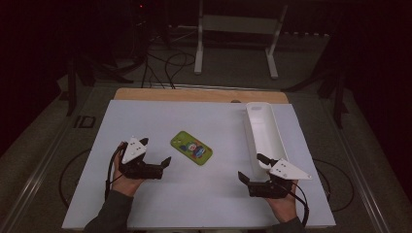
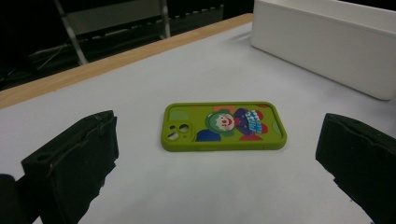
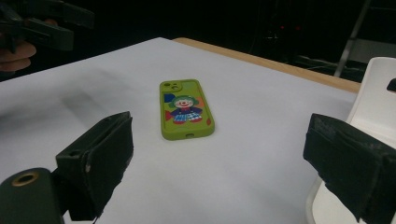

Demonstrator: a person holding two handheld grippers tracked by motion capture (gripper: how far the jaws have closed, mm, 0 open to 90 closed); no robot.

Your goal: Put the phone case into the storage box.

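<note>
Nearest the table's front edge: left gripper (image 1: 156,164) and right gripper (image 1: 251,170), each hand-held, jaws spread wide, gripping nothing, both low over the white table (image 1: 145,116). Between and just beyond them: green rubbery phone case with a clown print (image 1: 191,147), flat on the table, print side up, untouched, well apart from both grippers. Farther right: long white plastic tray (image 1: 265,131), near end just beside the right gripper.

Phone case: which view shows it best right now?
The left gripper view: the phone case lies close and side-on between the open jaws, clown print and camera cutout clear. The right gripper view shows it end-on, farther off. The high view shows it small, between both grippers.
</note>
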